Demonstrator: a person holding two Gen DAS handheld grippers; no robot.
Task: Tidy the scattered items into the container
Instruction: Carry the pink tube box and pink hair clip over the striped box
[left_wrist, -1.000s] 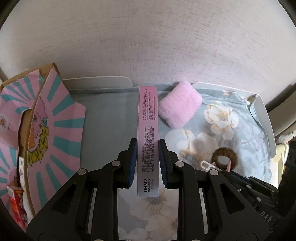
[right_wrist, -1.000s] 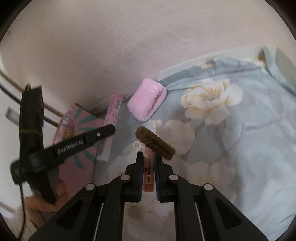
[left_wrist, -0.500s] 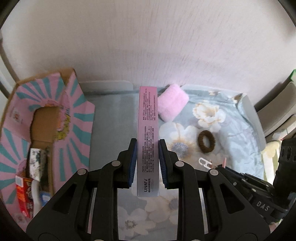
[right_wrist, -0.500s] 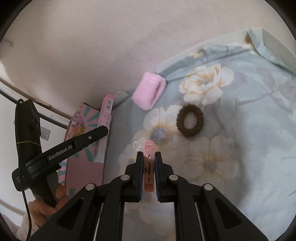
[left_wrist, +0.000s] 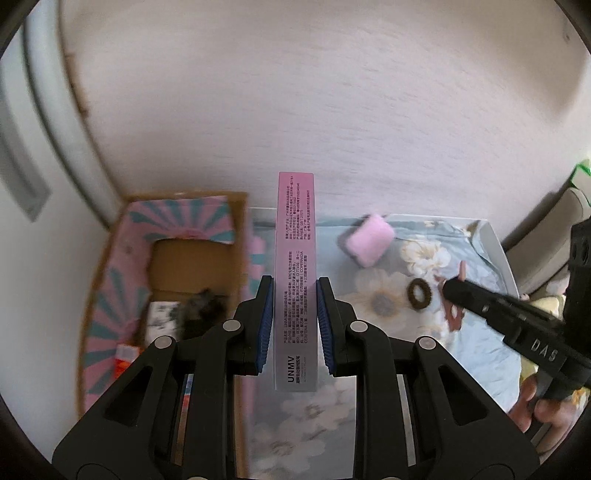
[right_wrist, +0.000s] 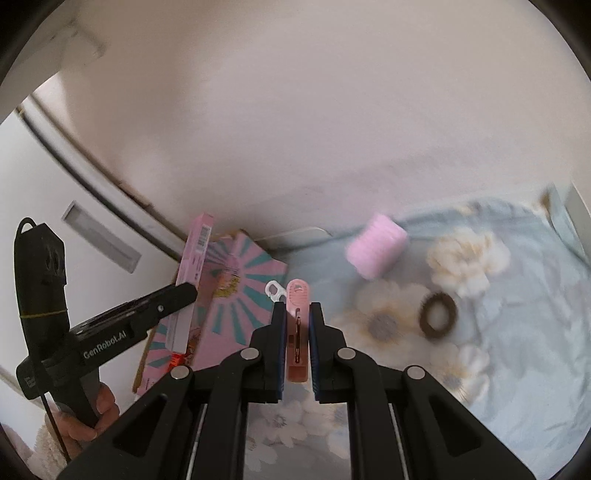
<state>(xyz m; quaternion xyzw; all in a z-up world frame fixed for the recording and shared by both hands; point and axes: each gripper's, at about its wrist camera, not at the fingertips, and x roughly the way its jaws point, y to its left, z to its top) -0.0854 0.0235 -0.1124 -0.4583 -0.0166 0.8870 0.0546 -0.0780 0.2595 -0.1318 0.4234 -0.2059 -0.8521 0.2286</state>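
My left gripper (left_wrist: 295, 291) is shut on a long pink box (left_wrist: 296, 266) and holds it in the air, just right of the open pink and teal carton (left_wrist: 122, 266). The carton holds several small items. My right gripper (right_wrist: 297, 314) is shut on a pink hair clip (right_wrist: 297, 321) with a white tag (right_wrist: 275, 290) hanging from it, held above the floral cloth. The left gripper with the pink box (right_wrist: 192, 273) shows at the left of the right wrist view, above the carton (right_wrist: 240, 295). A pink fluffy roll (left_wrist: 370, 240) and a brown hair tie (left_wrist: 419, 293) lie on the cloth.
The floral cloth (right_wrist: 498, 350) covers a white tray (left_wrist: 496, 240) against a pale wall. The carton stands at the tray's left end, beside a white door frame (right_wrist: 92, 177). The roll (right_wrist: 376, 251) and hair tie (right_wrist: 437, 315) lie at the right of the cloth.
Both grippers have risen and drawn back from the cloth. The left one has shifted left towards the carton with the box. The right one has swung left with the clip.
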